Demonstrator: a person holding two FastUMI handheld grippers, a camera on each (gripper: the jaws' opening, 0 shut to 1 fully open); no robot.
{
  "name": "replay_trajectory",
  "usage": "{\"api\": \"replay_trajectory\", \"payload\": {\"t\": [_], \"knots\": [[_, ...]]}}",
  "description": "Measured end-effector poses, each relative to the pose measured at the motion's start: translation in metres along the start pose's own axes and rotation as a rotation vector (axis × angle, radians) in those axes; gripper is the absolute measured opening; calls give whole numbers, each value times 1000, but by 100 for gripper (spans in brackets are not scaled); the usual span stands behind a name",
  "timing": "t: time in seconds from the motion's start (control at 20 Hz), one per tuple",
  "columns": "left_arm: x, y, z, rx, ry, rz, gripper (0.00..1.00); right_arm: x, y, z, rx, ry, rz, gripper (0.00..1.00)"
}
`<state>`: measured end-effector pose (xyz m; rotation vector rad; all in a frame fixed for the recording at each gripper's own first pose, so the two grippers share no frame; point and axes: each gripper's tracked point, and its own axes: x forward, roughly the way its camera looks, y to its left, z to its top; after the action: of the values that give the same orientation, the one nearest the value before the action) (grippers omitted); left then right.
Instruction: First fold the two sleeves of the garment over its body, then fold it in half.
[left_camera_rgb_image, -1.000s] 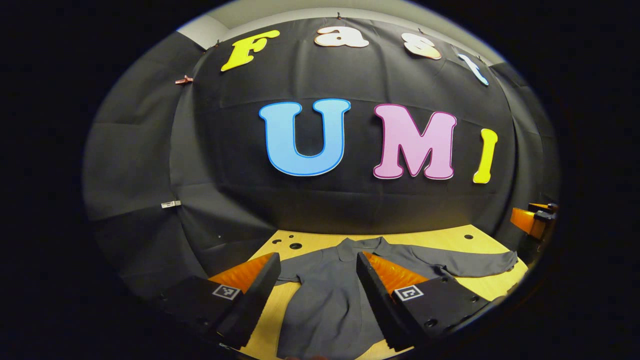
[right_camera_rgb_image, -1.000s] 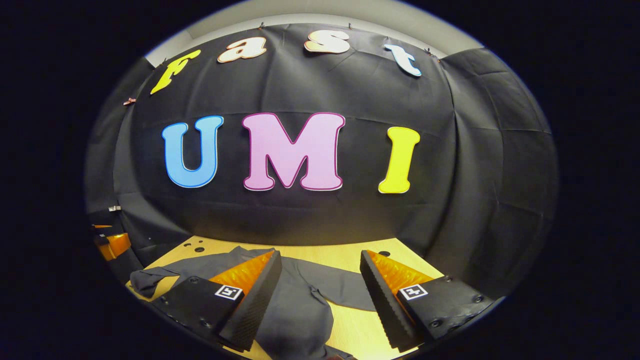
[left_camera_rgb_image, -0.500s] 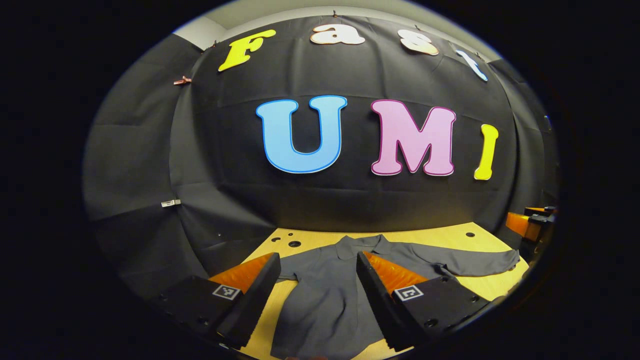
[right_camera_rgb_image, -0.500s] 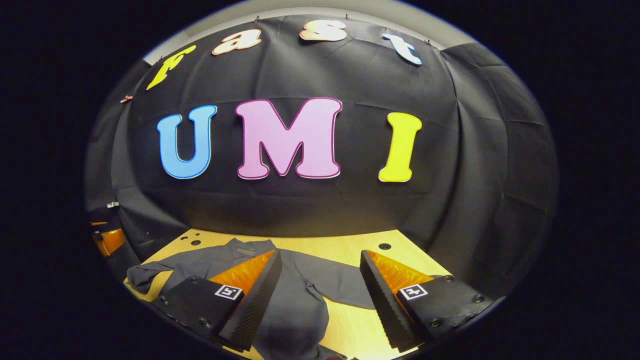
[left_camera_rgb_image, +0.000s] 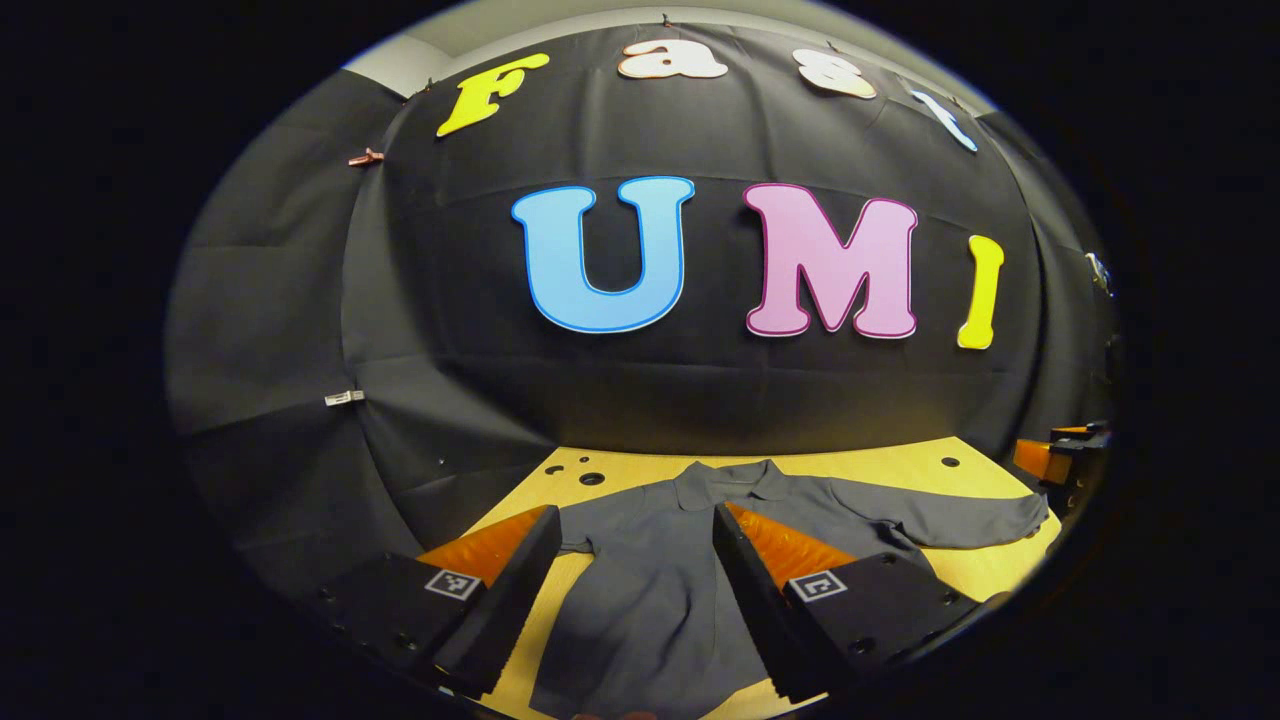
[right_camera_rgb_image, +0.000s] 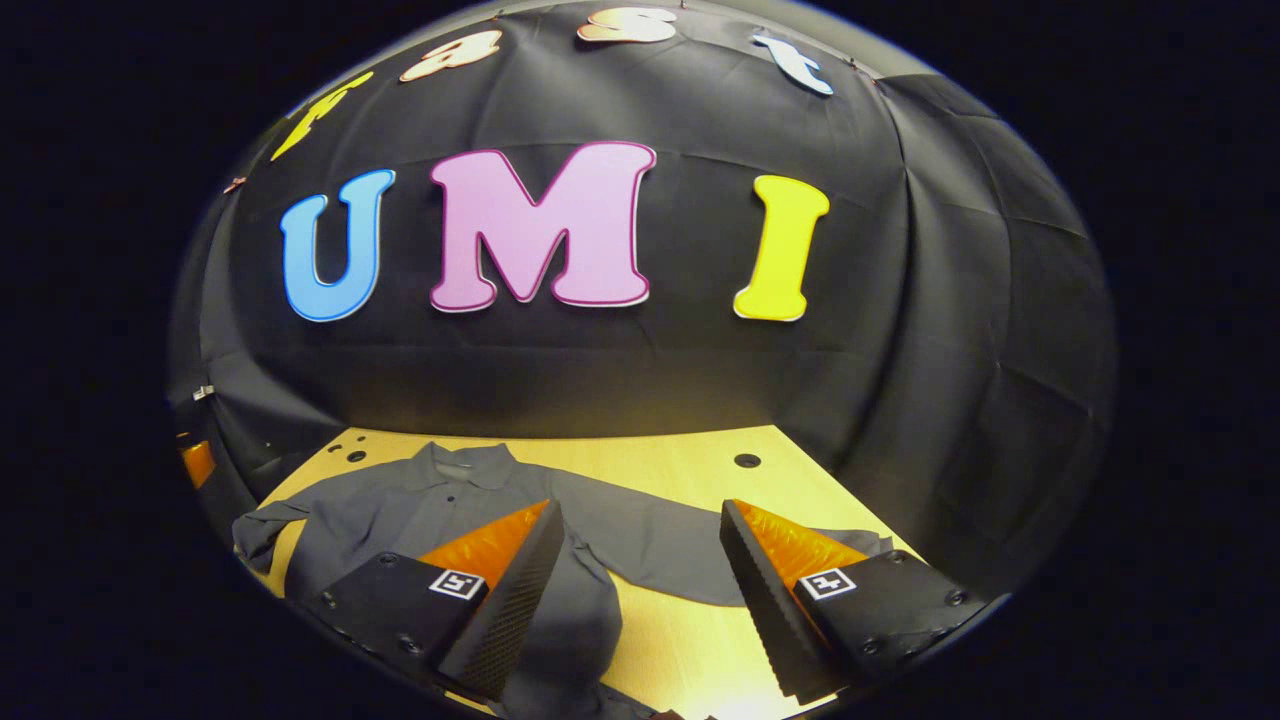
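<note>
A grey long-sleeved shirt (left_camera_rgb_image: 650, 590) lies flat on the wooden desk (left_camera_rgb_image: 900, 465), collar (left_camera_rgb_image: 725, 480) toward the far wall and hem toward the near edge. In the left gripper view its right sleeve (left_camera_rgb_image: 940, 520) stretches straight out along the desk, unfolded. In the right gripper view the left sleeve (right_camera_rgb_image: 262, 525) looks bunched near the desk's left edge.

The left tongs (left_camera_rgb_image: 632, 545) hang wide apart above the shirt's body, gripping nothing. The right tongs (right_camera_rgb_image: 640, 545) are equally wide and empty, poised over the right sleeve near the shoulder, with bare desk between the fingers.

Both pairs seem held high and spread so the whole garment can be taken in before a grasp. Judging by the sleeves, neither fold is done; each pair probably needs to drop toward a cuff on its own side.
</note>
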<state>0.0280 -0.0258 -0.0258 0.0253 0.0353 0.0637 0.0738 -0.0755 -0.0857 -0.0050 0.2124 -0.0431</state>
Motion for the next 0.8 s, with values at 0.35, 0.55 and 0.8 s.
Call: {"api": "replay_trajectory", "payload": {"t": [0.35, 0.55, 0.8], "knots": [[11, 5, -13, -7, 46, 24, 96, 27, -75, -47, -10, 142, -190, 98], [20, 2, -22, -25, 80, 29, 96, 40, -116, -66, 26, 193, -266, 98], [31, -4, -33, -55, 126, 39, 96, 54, -166, -85, 65, 251, -352, 98]]}}
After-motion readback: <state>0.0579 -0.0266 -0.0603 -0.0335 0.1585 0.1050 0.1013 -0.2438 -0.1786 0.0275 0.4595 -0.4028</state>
